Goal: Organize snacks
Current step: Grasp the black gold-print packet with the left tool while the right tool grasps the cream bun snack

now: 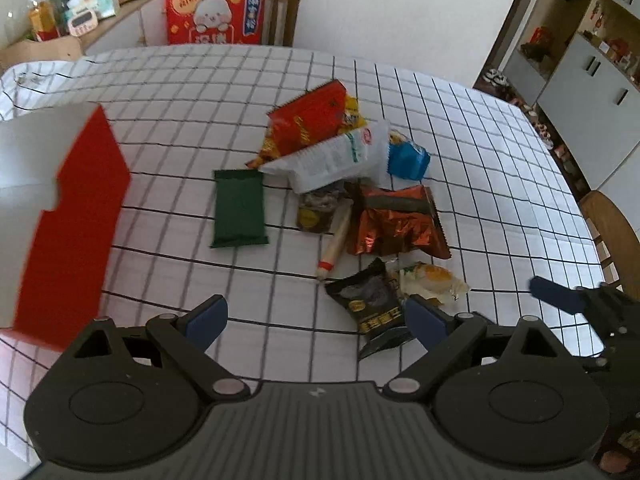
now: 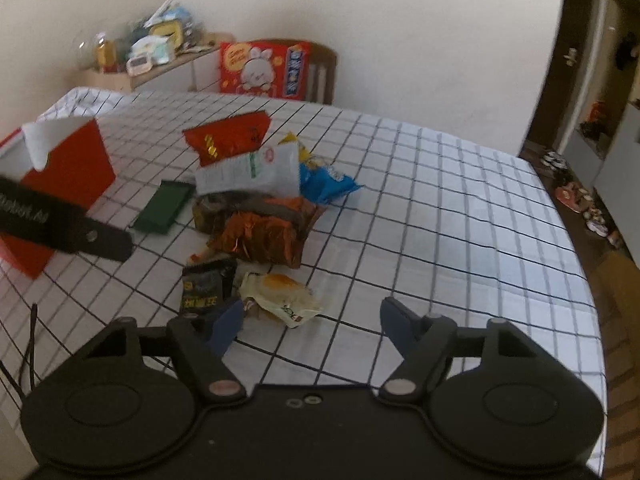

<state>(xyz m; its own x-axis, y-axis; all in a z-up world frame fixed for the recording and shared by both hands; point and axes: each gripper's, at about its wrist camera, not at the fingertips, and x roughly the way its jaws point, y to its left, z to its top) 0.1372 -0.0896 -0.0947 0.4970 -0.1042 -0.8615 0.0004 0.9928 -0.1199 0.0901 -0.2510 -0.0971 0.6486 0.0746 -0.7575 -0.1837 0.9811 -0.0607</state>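
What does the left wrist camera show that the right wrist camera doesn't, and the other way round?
Only the left wrist view shows the whole sausage stick and the green packet laid out flat, plus the right gripper at its right edge. Only the right wrist view shows a thin black cable on the cloth and shoes on the floor. Both show the red box, the snack pile, the black packet, the bun packet and the checked tablecloth.
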